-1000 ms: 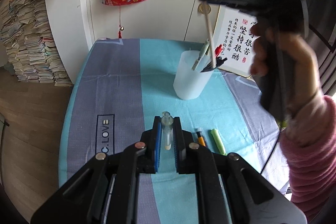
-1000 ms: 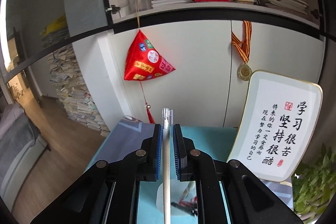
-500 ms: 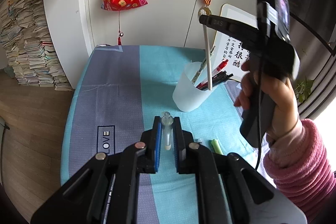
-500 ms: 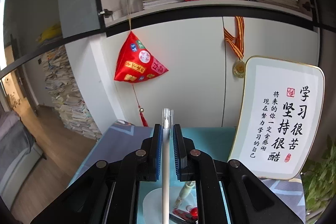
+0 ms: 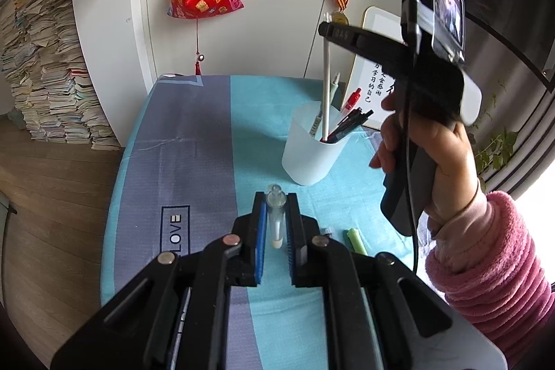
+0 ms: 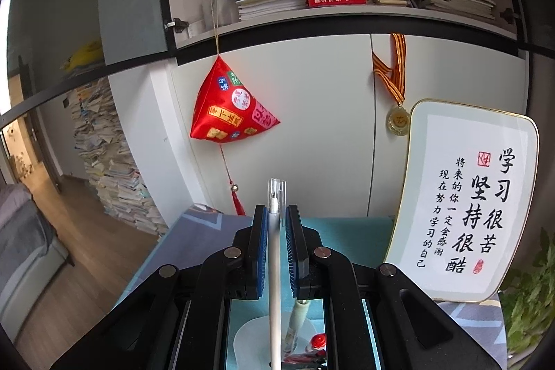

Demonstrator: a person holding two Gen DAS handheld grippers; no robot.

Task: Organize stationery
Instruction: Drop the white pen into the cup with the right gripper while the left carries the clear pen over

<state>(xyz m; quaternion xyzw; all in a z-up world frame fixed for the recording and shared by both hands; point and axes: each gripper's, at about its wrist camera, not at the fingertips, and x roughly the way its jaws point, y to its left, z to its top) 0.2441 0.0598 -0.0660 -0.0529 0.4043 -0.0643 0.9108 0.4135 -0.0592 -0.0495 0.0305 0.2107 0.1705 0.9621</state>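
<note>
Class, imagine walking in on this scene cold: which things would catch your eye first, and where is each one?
Probably the red pyramid-shaped pouch hanging on the white cabinet behind the table. Next, the right gripper holding a white pen upright, its lower end inside the translucent cup of pens on the blue tablecloth. Nearest the camera, the left gripper clamps a small clear pen cap.

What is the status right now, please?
Right gripper shut on white pen, tip in the cup. Left gripper shut on clear cap. Green marker on table. Nothing blocking.
</note>
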